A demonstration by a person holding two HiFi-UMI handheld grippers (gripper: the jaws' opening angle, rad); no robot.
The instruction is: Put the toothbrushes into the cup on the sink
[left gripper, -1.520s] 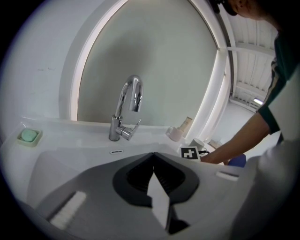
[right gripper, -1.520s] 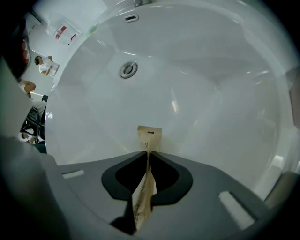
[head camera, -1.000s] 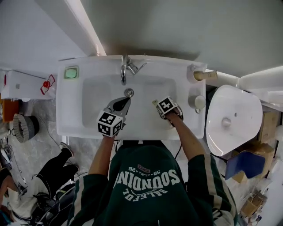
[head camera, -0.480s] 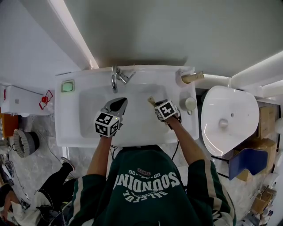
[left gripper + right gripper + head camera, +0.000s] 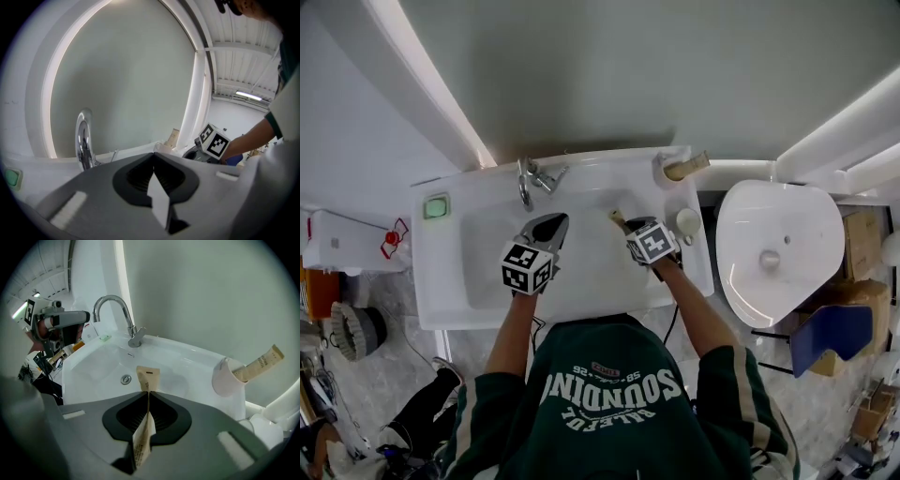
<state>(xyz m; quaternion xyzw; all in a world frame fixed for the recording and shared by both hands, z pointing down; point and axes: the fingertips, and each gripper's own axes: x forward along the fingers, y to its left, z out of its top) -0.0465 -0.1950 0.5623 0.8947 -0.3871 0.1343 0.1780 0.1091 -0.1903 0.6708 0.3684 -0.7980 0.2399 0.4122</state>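
A white sink (image 5: pixel 450 281) stands against a plain grey wall, with a chrome faucet (image 5: pixel 528 178) at the middle of its back edge. The cup (image 5: pixel 227 378) sits at the sink's back right corner, and one paper-wrapped toothbrush (image 5: pixel 260 364) leans out of it. The right gripper (image 5: pixel 148 392) has its jaws closed on a second wrapped toothbrush (image 5: pixel 148 376), held over the right part of the basin, near the cup but apart from it. The packet's lower end is cut off by the frame.

The left gripper (image 5: pixel 153 153) hangs over the basin's middle with its jaw tips pressed together. A pale sliver shows behind the tips, and what it is cannot be made out. A small green object (image 5: pixel 437 206) at the back left corner is too small to identify.
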